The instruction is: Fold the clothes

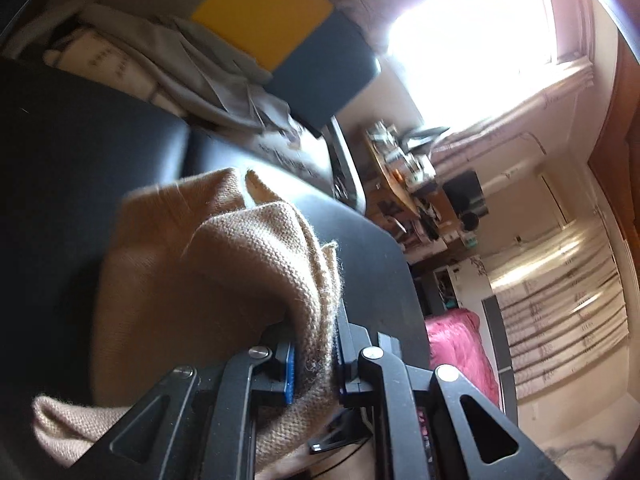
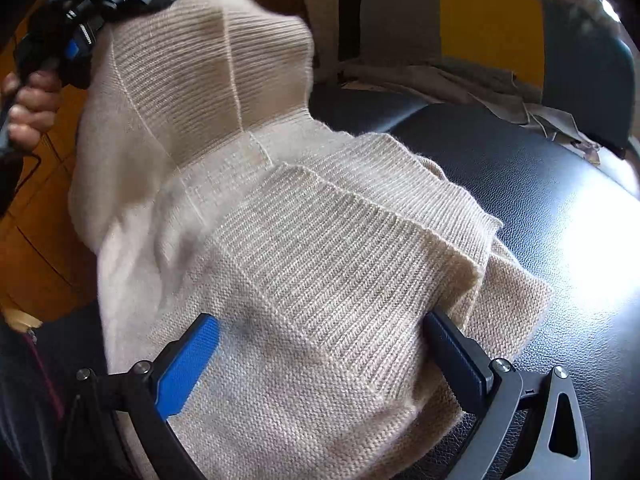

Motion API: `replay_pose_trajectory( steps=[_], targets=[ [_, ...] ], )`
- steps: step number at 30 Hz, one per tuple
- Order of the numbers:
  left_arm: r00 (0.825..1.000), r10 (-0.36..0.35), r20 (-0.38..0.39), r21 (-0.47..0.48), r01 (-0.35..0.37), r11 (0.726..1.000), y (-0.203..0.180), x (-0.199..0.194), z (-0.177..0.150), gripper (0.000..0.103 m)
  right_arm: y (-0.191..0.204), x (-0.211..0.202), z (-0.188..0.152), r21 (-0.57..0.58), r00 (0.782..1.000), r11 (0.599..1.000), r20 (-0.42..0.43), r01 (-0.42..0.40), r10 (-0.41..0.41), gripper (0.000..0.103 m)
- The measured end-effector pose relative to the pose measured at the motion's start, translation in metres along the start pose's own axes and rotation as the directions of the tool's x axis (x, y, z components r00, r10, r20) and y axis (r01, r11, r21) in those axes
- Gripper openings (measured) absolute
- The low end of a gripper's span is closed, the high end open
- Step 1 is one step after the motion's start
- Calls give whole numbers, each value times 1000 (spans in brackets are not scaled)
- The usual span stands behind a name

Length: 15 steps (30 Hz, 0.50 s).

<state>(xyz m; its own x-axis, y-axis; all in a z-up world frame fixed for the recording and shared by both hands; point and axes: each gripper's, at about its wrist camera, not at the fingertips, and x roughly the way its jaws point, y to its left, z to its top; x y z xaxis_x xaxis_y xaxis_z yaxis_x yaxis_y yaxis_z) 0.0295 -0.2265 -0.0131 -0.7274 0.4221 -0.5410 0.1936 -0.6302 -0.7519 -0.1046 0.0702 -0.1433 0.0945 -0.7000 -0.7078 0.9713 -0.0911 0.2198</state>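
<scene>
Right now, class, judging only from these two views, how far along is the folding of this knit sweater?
Done: part of the beige sweater already lies doubled in layers on the black padded surface. In hand: the left gripper is shut on a bunch of knit and holds that end raised; the right gripper stands open over the lower layers. Left: laying the raised end down and squaring it off.

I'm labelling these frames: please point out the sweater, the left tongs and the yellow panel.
sweater (image 2: pixel 320 264): right wrist view, ribbed middle.
left tongs (image 1: pixel 314 356): left wrist view, between the tips, clamped on knit.
yellow panel (image 1: pixel 262 10): left wrist view, its centre.
</scene>
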Motion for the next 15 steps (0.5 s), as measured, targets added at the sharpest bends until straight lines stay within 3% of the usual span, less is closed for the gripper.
replay_pose_trajectory(
  steps=[8,15],
  targets=[
    [986,38,-160,-23,-43,999,-14,105,-26,13,-8,-4,2,35,998,998,36,-48,47,103],
    [975,5,-224,-69,-21,997,-9,137,-42,12,-2,-3,-1,31,999,999,35,-39,38,103]
  ],
)
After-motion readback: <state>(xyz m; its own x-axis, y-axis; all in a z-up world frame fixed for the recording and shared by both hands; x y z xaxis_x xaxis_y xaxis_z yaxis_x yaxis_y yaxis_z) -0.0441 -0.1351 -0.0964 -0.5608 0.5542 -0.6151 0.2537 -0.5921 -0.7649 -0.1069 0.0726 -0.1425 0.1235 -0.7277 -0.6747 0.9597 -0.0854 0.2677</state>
